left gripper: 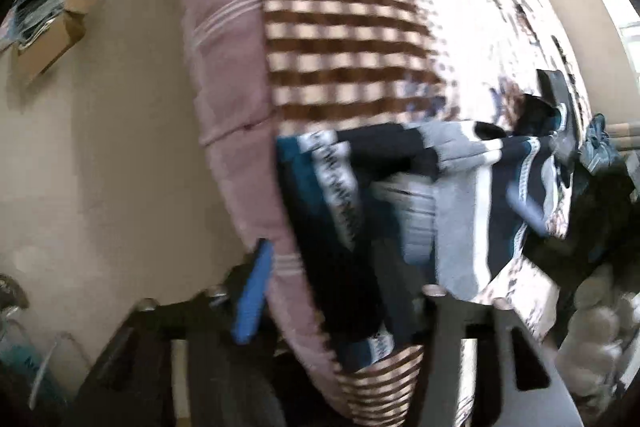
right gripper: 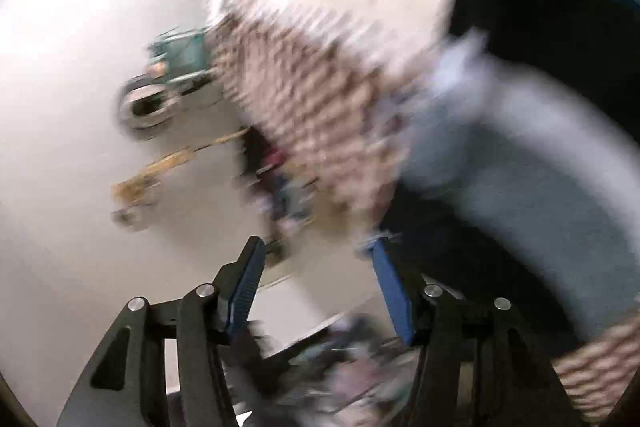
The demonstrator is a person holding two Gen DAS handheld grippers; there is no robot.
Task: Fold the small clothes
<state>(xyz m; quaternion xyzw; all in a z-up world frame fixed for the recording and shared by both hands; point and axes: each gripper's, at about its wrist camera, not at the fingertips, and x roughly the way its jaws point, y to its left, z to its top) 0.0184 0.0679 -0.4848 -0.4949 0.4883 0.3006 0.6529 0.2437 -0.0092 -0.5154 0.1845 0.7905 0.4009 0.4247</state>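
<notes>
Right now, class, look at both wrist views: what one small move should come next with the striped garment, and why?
Probably close the left tool on the striped garment: its fingers stand wide apart with the garment's near edge lying between them on the checked blanket. The right tool is open, empty and blurred, so it seems unready to grip.

Both wrist cams look forward along their fingers, right up close over the bed's edge; they share the checkered blanket (left gripper: 340,27) (right gripper: 304,99) and pale floor (left gripper: 100,147) (right gripper: 80,67).
</notes>
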